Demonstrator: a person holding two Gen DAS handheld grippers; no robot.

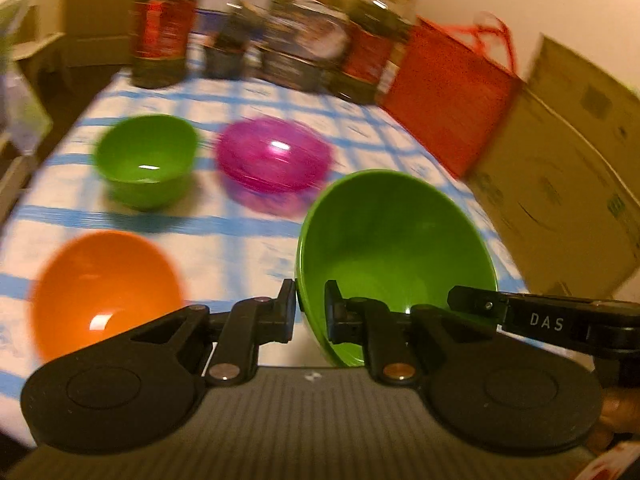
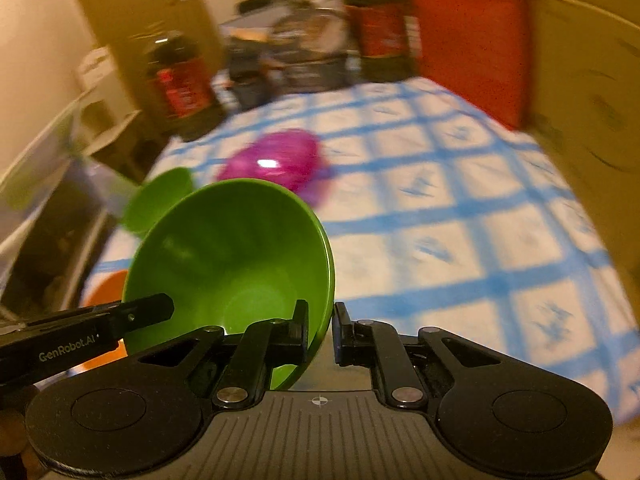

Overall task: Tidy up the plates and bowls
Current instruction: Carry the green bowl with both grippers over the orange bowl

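Both grippers hold one large green bowl point(image 1: 396, 252) above the checked tablecloth point(image 1: 224, 248). My left gripper point(image 1: 310, 304) is shut on its left rim. My right gripper point(image 2: 321, 328) is shut on its right rim; the bowl point(image 2: 232, 256) shows there too. The right gripper's finger also shows in the left wrist view point(image 1: 476, 304). On the table stand a small green bowl point(image 1: 146, 160), a magenta bowl point(image 1: 274, 154) and an orange bowl point(image 1: 104, 292). The magenta bowl point(image 2: 276, 162) and small green bowl point(image 2: 160, 200) show in the right wrist view.
Dark jars with red labels point(image 1: 162, 28) and boxes point(image 1: 296, 40) line the table's far edge. A red bag point(image 1: 444, 92) and a cardboard box point(image 1: 560, 184) stand along the right side. The tablecloth point(image 2: 460, 232) stretches to the right of the bowls.
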